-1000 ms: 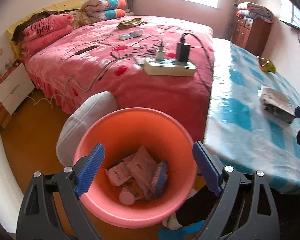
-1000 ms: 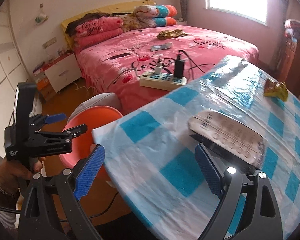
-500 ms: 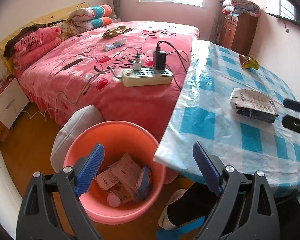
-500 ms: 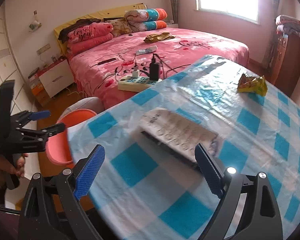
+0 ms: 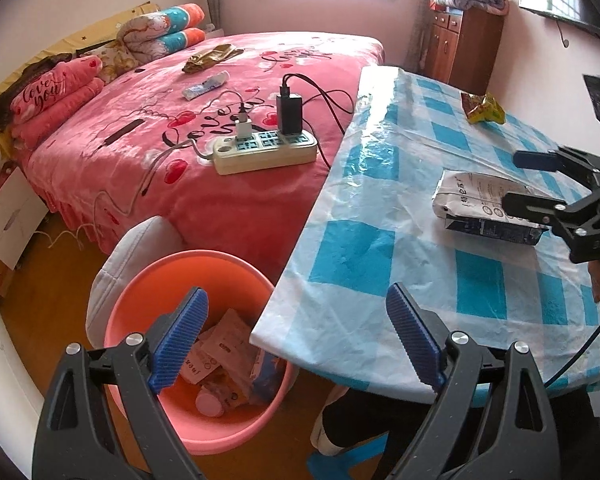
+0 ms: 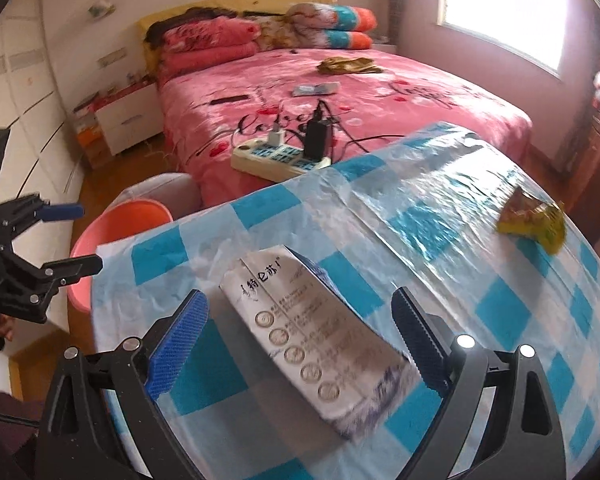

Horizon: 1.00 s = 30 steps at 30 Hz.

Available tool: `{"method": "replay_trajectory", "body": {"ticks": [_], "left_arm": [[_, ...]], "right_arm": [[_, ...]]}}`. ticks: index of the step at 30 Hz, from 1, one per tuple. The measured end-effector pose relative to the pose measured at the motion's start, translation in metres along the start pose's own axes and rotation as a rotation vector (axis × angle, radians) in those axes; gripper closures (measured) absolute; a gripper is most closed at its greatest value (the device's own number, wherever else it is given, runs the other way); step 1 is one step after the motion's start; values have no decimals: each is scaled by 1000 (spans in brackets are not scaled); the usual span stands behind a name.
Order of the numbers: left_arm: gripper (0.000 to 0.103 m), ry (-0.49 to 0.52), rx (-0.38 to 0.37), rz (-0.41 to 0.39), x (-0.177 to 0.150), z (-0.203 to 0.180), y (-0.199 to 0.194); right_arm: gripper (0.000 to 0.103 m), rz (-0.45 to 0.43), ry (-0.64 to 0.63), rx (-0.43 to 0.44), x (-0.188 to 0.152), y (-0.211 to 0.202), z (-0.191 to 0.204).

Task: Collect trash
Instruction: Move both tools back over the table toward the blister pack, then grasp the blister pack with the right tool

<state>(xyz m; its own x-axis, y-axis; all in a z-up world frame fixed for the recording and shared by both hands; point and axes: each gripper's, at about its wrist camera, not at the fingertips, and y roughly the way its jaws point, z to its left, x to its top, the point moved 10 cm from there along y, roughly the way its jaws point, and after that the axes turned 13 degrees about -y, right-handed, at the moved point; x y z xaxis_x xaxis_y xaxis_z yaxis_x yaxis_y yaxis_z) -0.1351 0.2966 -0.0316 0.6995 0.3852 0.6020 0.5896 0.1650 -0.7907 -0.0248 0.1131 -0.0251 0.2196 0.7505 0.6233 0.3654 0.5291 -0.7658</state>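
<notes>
I am holding my right gripper (image 6: 300, 344) wide open around the white packet (image 6: 316, 340) lying on the checked table (image 6: 500, 320). My left gripper (image 5: 298, 342) is hanging open, empty, above the pink bin (image 5: 140, 280) beside the table. Farther off, a yellow wrapper (image 6: 534, 220) is sitting on the table.
</notes>
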Motion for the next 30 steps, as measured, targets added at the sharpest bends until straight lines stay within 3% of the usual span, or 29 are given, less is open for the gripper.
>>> {"method": "replay_trajectory", "body": {"ticks": [8,16,20,26,30], "left_arm": [[12,32,8,17,2,-16,7],[12,49,6,-1,12,-35,4],[12,38,-24,-12,23,-48,-1],[12,7,-104,-24,50,-73,-6],[12,-21,-197,4,70,-104,-2]], "right_arm": [[11,59,-56,47,-13,27,3],[11,17,-20,29,-26,20,-1],[20,-2,37,24,-31,12,-3],[44,-16,142,23,-44,5,-13],[46,-43,210,10,-58,-5,-20]]}}
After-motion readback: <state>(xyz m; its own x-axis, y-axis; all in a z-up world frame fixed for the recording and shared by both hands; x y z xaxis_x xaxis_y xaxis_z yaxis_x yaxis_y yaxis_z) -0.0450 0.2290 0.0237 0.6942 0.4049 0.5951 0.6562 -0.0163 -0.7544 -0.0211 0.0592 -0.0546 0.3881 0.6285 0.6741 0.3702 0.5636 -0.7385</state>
